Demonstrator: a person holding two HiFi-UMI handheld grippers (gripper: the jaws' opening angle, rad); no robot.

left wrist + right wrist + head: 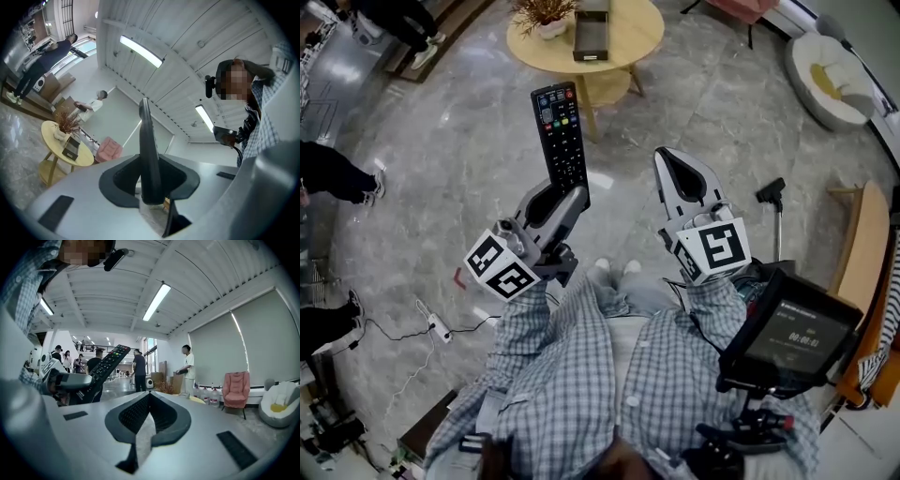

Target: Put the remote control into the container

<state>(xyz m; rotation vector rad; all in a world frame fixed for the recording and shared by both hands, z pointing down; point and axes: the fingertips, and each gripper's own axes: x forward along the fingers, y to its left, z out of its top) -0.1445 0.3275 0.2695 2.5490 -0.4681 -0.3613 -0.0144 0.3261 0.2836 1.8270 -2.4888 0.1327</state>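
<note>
The left gripper (pixel 567 192) is squeezing the bottom end of the remote control (pixel 560 131). The remote sticks out from the jaws toward 12 o'clock, with its buttons facing up. The right gripper (pixel 677 161) is squeezed closed with nothing in it. It sits near the left one, at its 3 o'clock, and does not touch it.

Both are held up over a shiny grey stone floor (pixel 459 159). At 12 o'clock, well apart from the remote, stands a round wooden table (pixel 633 42). The container (pixel 591 36) is a dark open box and sits on that table. A small plant pot (pixel 546 17) is just beside it, at its 9 o'clock. The remote is not in the container.

Open floor lies between the grippers and the table. At 2 o'clock is a round white seat (pixel 830 75). At 3 o'clock a wooden bench (pixel 861 253) runs along the side of the room. At 8 o'clock a white power strip (pixel 439 328) with cords lies on the floor. At 9 and 10 o'clock the legs of people (pixel 337 173) show near the edge.
</note>
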